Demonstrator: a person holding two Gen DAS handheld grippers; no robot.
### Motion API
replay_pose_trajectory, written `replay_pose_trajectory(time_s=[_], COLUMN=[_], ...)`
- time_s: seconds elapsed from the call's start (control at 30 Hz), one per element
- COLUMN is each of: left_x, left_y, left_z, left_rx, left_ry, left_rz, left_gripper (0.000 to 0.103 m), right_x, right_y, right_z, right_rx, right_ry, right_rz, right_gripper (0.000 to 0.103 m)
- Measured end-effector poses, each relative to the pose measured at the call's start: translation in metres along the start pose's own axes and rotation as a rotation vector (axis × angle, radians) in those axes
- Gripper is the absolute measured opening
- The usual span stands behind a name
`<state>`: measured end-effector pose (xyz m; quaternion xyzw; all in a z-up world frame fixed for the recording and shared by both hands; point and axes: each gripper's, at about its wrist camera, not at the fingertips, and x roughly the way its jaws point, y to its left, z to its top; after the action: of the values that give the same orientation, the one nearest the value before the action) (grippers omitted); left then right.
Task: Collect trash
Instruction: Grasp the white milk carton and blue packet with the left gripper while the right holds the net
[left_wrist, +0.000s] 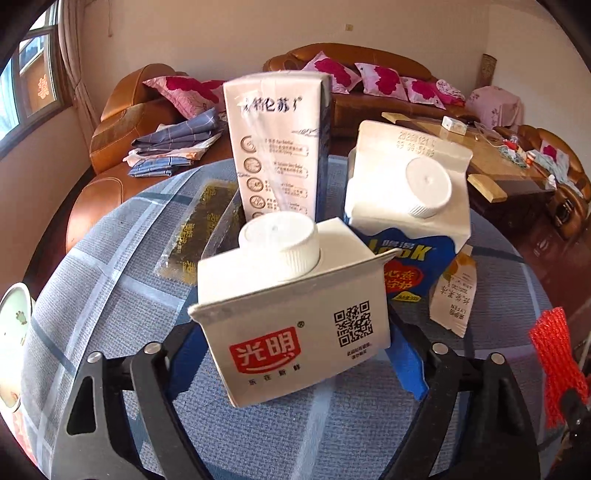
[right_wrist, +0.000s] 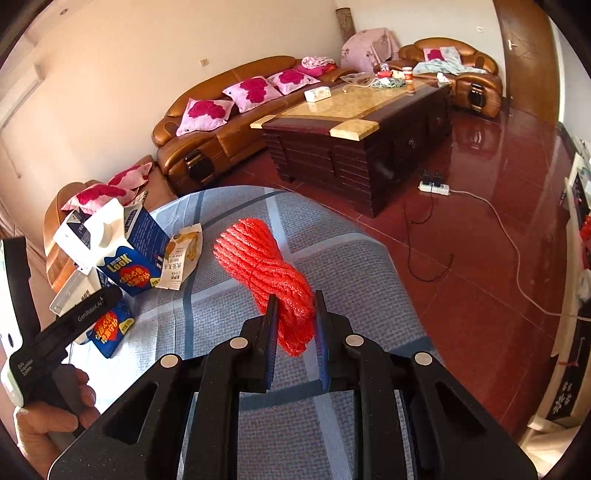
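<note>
You are pinching the near milk carton (left_wrist: 295, 317) in your left gripper (left_wrist: 295, 354); its jaws are pressing on the carton's two sides, blue pads against the white card. The carton is tilting, white screw cap (left_wrist: 279, 240) up, red logo and QR code facing the left wrist camera. It is sitting low over the table (left_wrist: 110, 266), which is covered in a blue-grey checked cloth; you cannot tell whether its base is touching the cloth.

Behind it a tall white carton (left_wrist: 273, 147) is standing upright. To the right of that a second capped carton (left_wrist: 410, 184) with a blue printed body is leaning. Just right of that one a small white and orange sachet (left_wrist: 452, 295) is lying on the cloth. A dark snack wrapper (left_wrist: 195, 229) is lying flat to the left of the cartons. A white cup (left_wrist: 13, 325) is showing at the left table edge.

Your right gripper (right_wrist: 293, 325) is holding the red foam net (right_wrist: 266, 269); its jaws are closing on the near end of it, and the rest is sticking out forward over the table's right part. In the right wrist view the carton group is sitting well to the left of the net. Your left hand (right_wrist: 51, 413) is wrapping the other gripper's handle at the lower left.
</note>
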<state>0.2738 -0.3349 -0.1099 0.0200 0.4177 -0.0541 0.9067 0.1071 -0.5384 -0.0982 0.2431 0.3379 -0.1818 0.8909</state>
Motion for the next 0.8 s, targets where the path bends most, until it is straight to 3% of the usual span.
replay_pose_trajectory(time_s=[0.07, 0.43, 0.8], left_x=[0.003, -0.011, -0.043], left_y=[0.005, 0.042, 0.095], left_z=[-0.001, -0.011, -0.035], left_rx=[0.011, 0.048, 0.081], left_ry=[0.001, 0.011, -0.003], left_rz=[0.006, -0.051, -0.037], left_gripper=[0.071, 0.070, 0.067], right_x=[0.000, -0.018, -0.035], right_y=[0.000, 0.013, 0.059], right_z=[0.000, -0.009, -0.036], right_rx=[0.001, -0.009, -0.041], right_ry=[0.001, -0.018, -0.003], right_rz=[0.002, 0.016, 0.070], right_gripper=[0.019, 0.019, 0.019])
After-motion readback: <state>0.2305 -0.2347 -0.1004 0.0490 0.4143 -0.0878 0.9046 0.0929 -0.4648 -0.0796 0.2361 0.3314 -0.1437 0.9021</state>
